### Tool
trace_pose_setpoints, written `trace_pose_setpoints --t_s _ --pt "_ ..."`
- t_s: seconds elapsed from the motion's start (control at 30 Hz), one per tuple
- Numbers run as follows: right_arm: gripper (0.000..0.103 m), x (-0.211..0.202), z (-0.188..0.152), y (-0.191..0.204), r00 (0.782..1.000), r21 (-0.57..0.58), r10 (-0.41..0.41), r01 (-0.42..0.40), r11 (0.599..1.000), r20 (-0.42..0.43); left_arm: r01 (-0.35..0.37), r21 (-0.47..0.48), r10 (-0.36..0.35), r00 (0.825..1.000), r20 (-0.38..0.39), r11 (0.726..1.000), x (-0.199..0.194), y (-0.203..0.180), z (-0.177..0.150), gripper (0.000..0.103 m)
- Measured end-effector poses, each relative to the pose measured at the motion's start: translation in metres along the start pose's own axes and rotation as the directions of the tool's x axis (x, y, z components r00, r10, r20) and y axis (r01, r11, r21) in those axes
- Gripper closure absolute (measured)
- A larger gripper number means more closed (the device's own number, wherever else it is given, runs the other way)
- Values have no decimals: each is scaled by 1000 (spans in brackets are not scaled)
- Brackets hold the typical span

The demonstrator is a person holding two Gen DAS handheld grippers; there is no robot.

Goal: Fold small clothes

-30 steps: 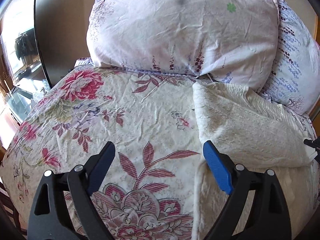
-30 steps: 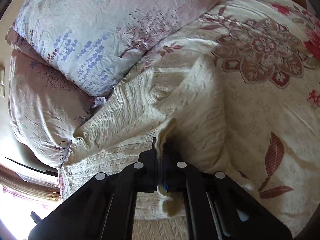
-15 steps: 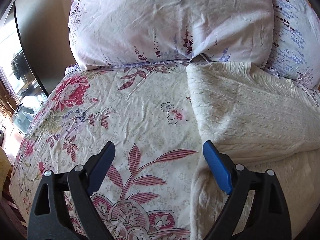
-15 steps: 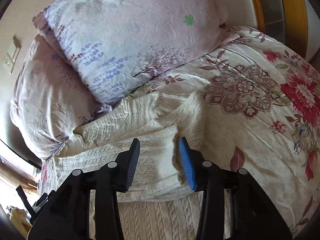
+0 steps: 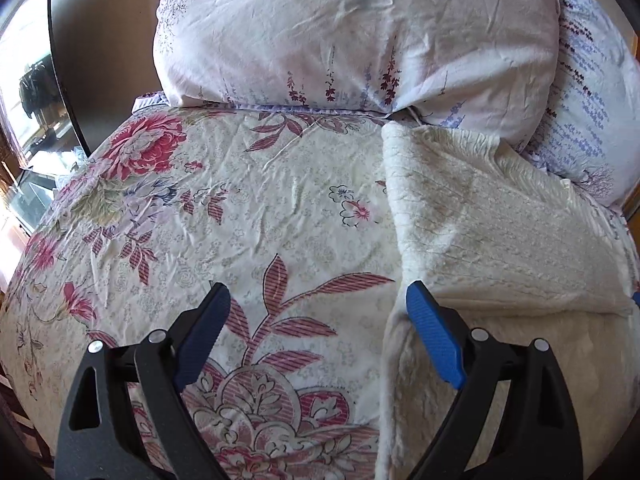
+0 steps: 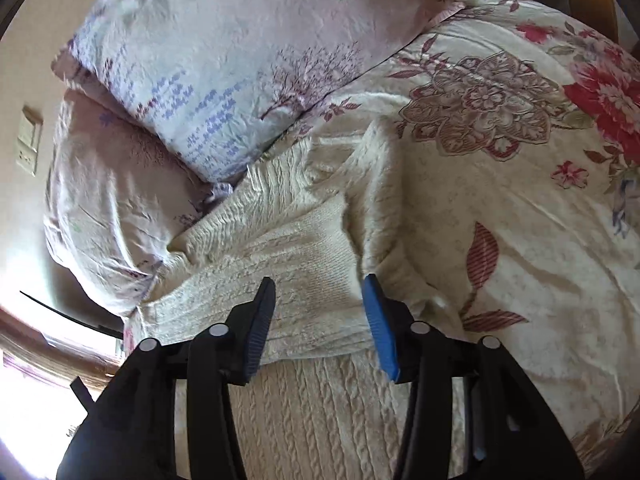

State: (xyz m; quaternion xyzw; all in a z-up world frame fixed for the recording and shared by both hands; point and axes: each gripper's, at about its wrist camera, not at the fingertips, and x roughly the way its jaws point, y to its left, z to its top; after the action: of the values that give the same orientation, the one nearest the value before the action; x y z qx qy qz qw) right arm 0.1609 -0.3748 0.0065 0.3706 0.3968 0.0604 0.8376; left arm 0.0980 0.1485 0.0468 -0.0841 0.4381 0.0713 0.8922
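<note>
A cream cable-knit sweater (image 5: 492, 240) lies on the floral bedspread (image 5: 240, 220), its upper part folded over the body. My left gripper (image 5: 316, 320) is open and empty, hovering over the bedspread beside the sweater's left edge. In the right wrist view the sweater (image 6: 304, 264) has a sleeve laid across its body. My right gripper (image 6: 320, 312) is open and empty just above that folded sleeve.
Two pale floral pillows (image 5: 352, 32) (image 6: 224, 64) lean at the head of the bed, touching the sweater's far edge. A dark panel (image 5: 100, 40) and a window stand to the left of the bed. A wall socket (image 6: 28, 148) shows beside the pillows.
My right gripper opened and let go of the sweater sleeve, which now lies folded across the body. My left gripper stayed open, its view shifting slightly over the bedspread.
</note>
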Motion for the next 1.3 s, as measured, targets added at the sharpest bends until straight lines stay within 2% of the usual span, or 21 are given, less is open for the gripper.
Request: trace_pose_setpoints --t_s 0.1,0.23,0.3,0.37,0.43,0.5,0.53,0.6,0.7,0.8,0.9,0.97,1.03,1.2,1.27,1.3 --pt "45 -24 -4 -21 999 25 28 -28 999 -17 139 -51 -140 990 -17 989 -22 13 -13 14" --pt "45 -42 -22 -50 992 43 22 -17 999 -127 277 -126 -288 954 -80 953 -41 26 -40 14" --pt "45 -53 -32 -58 984 19 -9 12 1000 -176 306 -158 -325 940 -106 939 -48 30 -55 15" --pt "45 -64 -39 -68 978 21 -15 20 1000 -210 308 -173 -331 935 -130 936 -52 32 -69 21" --pt "45 -70 -47 -79 969 49 19 -7 999 -246 310 -185 -337 931 -139 932 -56 32 -82 27" --pt "45 -74 -56 -84 959 65 67 -51 997 -276 327 -193 -355 925 -135 925 -63 31 -92 29" --pt "45 -75 -60 -84 951 68 93 -76 995 -295 332 -197 -361 923 -133 922 -67 30 -97 30" --pt "45 -76 -68 -83 930 73 146 -129 989 -338 377 -236 -415 899 -141 896 -72 31 -107 37" --pt "45 -73 -84 -80 882 95 238 -218 971 -408 424 -271 -471 871 -140 864 -82 28 -126 42" --pt "46 -71 -101 -79 821 143 331 -300 943 -465 468 -309 -527 838 -143 828 -91 24 -146 47" --pt "49 -72 -111 -81 782 185 399 -354 917 -478 495 -352 -566 814 -132 794 -96 25 -161 52" --pt "52 -73 -115 -82 767 197 416 -367 909 -488 511 -389 -596 792 -133 766 -95 26 -168 60" --pt "54 -75 -118 -83 758 200 422 -373 906 -497 516 -414 -614 775 -146 750 -93 24 -175 64" --pt "58 -78 -125 -84 741 193 424 -382 904 -521 522 -430 -635 752 -176 737 -88 15 -184 64" --pt "62 -77 -127 -84 736 193 425 -384 903 -526 524 -426 -638 748 -186 738 -87 10 -184 68" --pt "62 -78 -128 -84 735 194 426 -384 903 -528 525 -425 -640 745 -190 737 -87 9 -185 73"
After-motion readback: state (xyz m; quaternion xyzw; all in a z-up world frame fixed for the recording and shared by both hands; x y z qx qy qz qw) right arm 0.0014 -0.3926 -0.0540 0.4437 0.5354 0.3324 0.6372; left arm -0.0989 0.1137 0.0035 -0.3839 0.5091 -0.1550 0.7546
